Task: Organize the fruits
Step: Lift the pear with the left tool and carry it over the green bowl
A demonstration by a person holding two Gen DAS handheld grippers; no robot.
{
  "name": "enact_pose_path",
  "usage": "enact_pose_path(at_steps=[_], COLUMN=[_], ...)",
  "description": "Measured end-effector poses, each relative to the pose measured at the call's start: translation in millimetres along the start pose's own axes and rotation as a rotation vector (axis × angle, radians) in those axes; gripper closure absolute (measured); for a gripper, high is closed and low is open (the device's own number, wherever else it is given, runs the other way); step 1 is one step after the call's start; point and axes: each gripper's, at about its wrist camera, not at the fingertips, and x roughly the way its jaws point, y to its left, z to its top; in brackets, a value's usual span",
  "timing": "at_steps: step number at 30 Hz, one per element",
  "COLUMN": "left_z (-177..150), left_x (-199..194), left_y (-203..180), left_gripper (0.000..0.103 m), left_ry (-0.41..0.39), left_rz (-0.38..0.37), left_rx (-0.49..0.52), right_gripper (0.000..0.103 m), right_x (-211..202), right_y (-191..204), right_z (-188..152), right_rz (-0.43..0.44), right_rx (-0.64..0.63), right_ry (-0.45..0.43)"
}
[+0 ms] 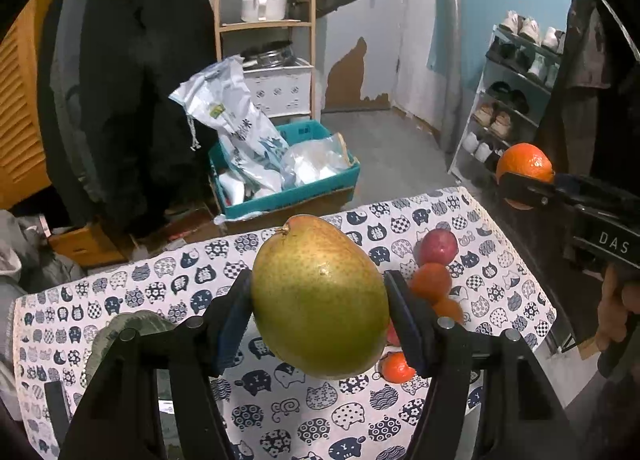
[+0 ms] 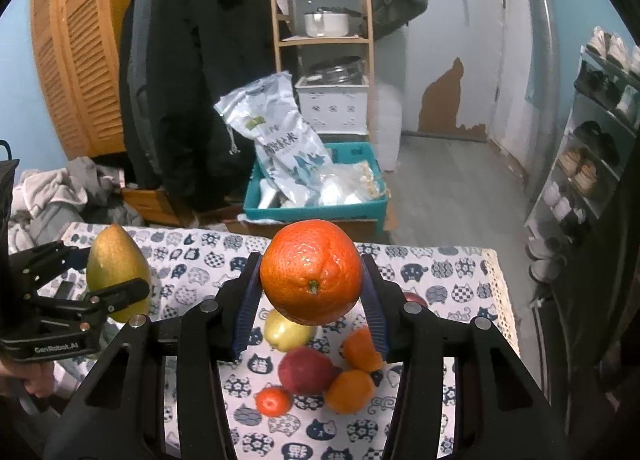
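Item: large green-yellow mango [image 1: 320, 296], pinched in the left tongs [image 1: 318, 316] above the cat-print cloth surface [image 1: 160, 284].
Item: round orange citrus fruit [image 2: 311, 272], pinched in the right tongs [image 2: 312, 300], above the loose fruit pile [image 2: 316, 368].
Risks: smooth, rounded skins could slip from narrow pads; a drop onto the pile could scatter it off the surface edge.
Obscured: destination container, possibly the greenish rim [image 1: 132, 322] behind the left tongs; pad contact areas; pile partly covered.
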Motion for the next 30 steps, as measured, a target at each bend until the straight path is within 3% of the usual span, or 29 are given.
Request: enact_pose_path(at_steps=[15, 30], left_z=[-13.7, -39.6], left_x=[-27.1, -51.9], left_y=[49.5, 115.2], left_gripper=[0.036, 0.036], left_ry=[-0.032, -0.040], left_rz=[0.051, 0.113], left_rx=[-0.066, -0.167], right_gripper=[0.056, 0.056], right_x=[10.3, 33.4], right_y=[51.8, 129.9], right_z=[16.3, 30.1], right_rz=[0.079, 0.169], right_rx=[-0.043, -0.122], right_ry=[0.003, 0.034])
